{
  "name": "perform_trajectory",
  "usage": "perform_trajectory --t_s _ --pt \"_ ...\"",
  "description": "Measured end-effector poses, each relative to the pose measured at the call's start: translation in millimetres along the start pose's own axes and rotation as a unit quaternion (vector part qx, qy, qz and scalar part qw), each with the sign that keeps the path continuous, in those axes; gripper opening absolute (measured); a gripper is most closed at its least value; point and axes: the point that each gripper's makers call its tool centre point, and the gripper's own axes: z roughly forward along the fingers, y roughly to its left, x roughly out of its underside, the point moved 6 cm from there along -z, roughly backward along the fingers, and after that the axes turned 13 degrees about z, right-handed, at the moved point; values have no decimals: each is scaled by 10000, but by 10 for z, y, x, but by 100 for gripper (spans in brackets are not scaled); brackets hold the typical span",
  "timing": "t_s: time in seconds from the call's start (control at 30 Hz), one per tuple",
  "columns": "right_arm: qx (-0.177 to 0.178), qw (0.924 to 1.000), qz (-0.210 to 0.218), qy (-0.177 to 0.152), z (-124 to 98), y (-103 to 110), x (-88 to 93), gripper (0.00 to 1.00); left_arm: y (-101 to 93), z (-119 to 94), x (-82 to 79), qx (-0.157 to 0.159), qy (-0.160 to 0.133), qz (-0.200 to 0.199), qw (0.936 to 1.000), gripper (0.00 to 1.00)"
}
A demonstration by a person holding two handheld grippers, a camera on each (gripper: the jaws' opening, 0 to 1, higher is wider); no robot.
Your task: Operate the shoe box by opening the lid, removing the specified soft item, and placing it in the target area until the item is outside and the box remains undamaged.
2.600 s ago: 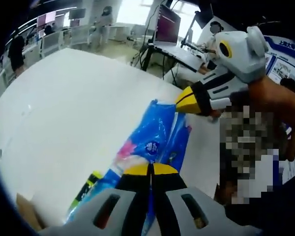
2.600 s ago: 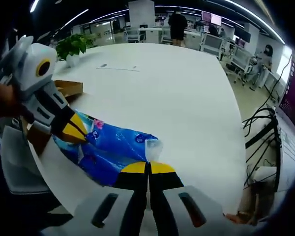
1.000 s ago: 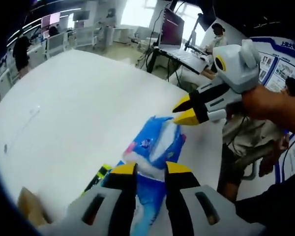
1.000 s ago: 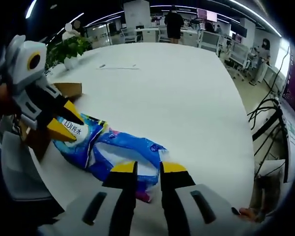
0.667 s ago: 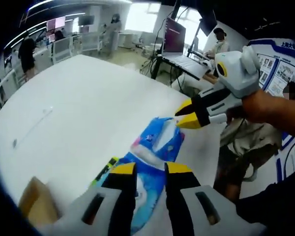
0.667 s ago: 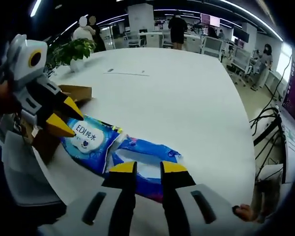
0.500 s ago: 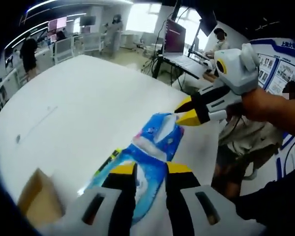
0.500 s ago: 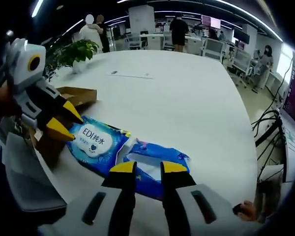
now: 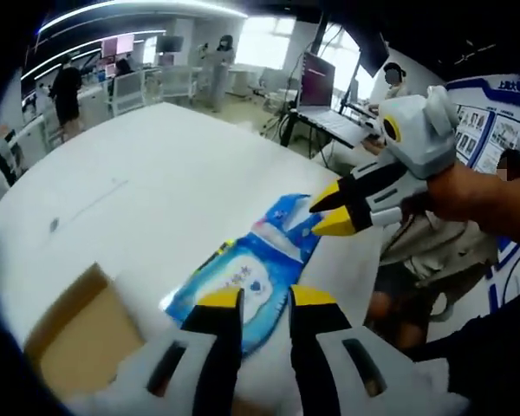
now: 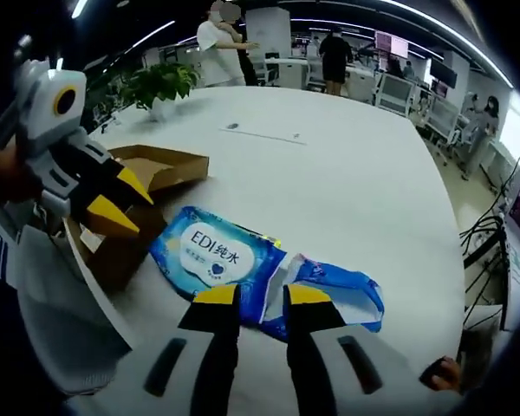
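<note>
My left gripper (image 9: 264, 299) hangs over the near edge of the white tabletop (image 9: 130, 191) with its yellow-tipped jaws a narrow gap apart and nothing between them. Just beyond its tips lies the blue wipes pack (image 9: 238, 282), flat on the tabletop, with a second blue packet (image 9: 290, 221) touching its far end. My right gripper (image 9: 329, 211) comes in from the right above that packet, jaws parted, empty.

In the right gripper view, my right gripper (image 10: 251, 299) sits low over the edge of the wipes pack (image 10: 212, 251), its jaws slightly apart and holding nothing. The crumpled packet (image 10: 342, 290) lies just right of the pack, touching it. The brown box (image 10: 152, 173) stands open at the left tabletop edge, near the pack but apart from it. My left gripper (image 10: 121, 201) hovers over the box with its jaws parted. A potted plant (image 10: 160, 87) stands farther back.
</note>
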Motion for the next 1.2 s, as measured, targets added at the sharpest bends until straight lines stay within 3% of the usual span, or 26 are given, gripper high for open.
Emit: perform_trajectory --t_s 0.37,0.77,1.2 --pt "-8 9997 -229 -13 -18 515 -37 19 13 -479 422 -117 -145 -262 9995 18" --pt "-205 9993 -303 108 199 1218 -32 19 271 -964 852 -247 -191 -495 9983 19" --pt "-428 9966 -617 330 423 1669 -126 19 408 -1226 1219 -300 -118 -709 9970 19"
